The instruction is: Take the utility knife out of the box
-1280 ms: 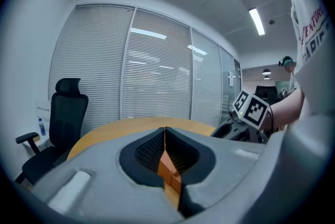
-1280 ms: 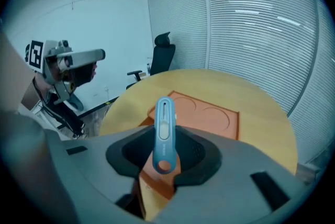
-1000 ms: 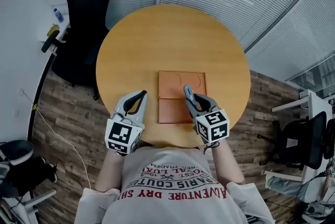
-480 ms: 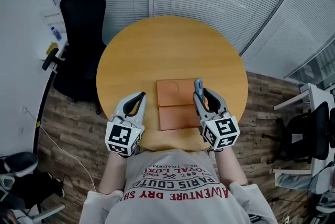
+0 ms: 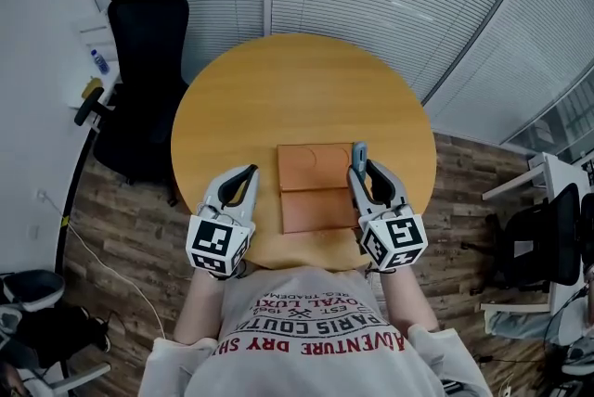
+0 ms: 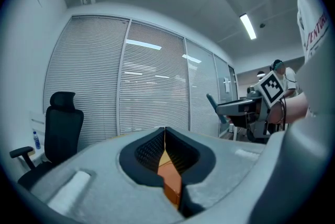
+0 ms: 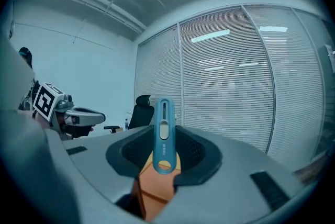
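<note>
Box (image 5: 316,186) near edge — open tabletop (image 5: 297,89) beyond.

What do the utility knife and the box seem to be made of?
Utility knife: probably matte blue plastic, judging by its smooth moulded body and grey slider.
Box: orange-brown, matte, with pressed circular lines; perhaps cardboard or leatherette, unclear.

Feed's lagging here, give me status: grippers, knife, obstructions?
Right gripper shut on utility knife, held out of box. Left gripper shut, empty. Nothing in the way.

Bright, even light from ceiling strips (image 6: 249,26) (fisheye-warped edges, dark corners).
</note>
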A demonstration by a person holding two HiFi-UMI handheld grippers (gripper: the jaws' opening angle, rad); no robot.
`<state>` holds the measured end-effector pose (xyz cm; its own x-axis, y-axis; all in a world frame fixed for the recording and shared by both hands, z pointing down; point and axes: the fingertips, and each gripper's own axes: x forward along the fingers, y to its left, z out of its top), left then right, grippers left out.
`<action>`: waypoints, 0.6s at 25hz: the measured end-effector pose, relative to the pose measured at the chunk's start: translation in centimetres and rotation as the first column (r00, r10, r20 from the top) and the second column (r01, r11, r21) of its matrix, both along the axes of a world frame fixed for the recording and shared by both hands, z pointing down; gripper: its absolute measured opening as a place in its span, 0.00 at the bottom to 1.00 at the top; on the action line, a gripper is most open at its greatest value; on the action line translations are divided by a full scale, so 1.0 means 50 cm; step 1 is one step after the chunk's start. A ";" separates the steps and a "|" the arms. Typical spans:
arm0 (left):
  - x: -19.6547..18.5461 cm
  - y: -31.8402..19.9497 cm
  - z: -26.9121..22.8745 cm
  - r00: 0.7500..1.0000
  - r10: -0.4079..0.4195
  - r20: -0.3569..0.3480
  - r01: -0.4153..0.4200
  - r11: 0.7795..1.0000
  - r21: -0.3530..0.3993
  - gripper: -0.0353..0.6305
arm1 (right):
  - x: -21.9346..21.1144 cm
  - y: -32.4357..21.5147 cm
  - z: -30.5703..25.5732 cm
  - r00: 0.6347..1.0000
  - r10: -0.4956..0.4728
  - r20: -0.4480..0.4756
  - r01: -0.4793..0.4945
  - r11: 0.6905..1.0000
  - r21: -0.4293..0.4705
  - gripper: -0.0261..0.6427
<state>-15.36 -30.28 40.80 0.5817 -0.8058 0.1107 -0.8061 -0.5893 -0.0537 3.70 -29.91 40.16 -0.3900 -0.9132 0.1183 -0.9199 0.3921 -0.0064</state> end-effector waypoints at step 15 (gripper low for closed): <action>-0.012 0.015 0.003 1.000 -0.021 -0.008 0.021 1.000 -0.019 0.07 | -0.015 0.007 0.025 0.999 -0.032 -0.015 0.032 0.999 -0.030 0.24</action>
<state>-15.95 -29.53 40.93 0.5660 -0.8155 0.1214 -0.8184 -0.5734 -0.0364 2.96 -29.56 41.42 -0.4169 -0.8963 0.1512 -0.9069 0.4213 -0.0038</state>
